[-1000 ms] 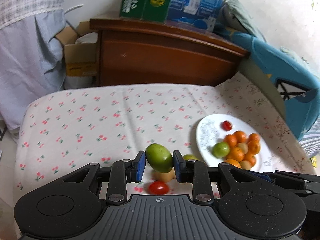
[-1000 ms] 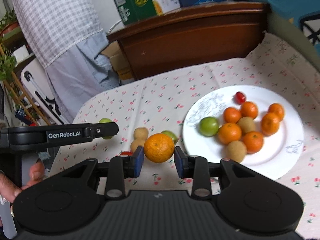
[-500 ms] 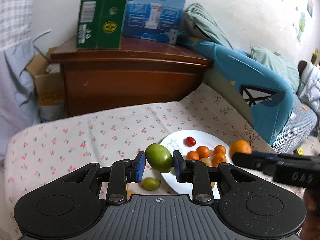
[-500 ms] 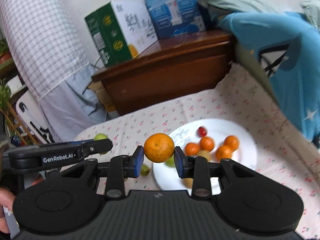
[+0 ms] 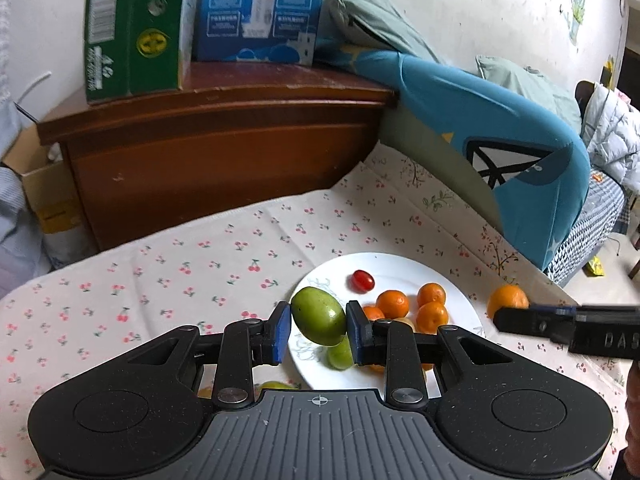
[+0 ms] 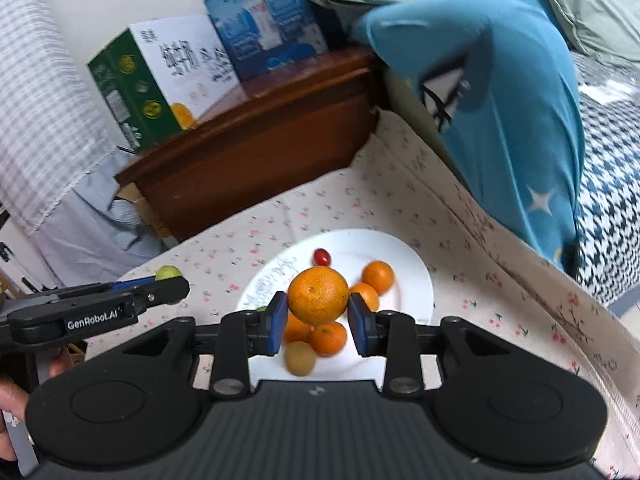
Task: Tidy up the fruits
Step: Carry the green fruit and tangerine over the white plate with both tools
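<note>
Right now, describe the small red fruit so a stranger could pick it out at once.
Find the round white plate on the cherry-print cloth. At its far edge lies the small red glossy oval fruit, alone, beyond the orange mandarins: the plate's only red thing.

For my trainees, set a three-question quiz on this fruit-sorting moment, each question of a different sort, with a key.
1. True or false: the left gripper is shut on a green fruit.
2. Multiple choice: what does the right gripper hold? A) a cherry tomato B) an orange C) a kiwi
3. Fill in: the small red cherry tomato lies on the white ____.

Key:
1. True.
2. B: the orange sits between the blue pads, above the plate.
3. plate
</note>
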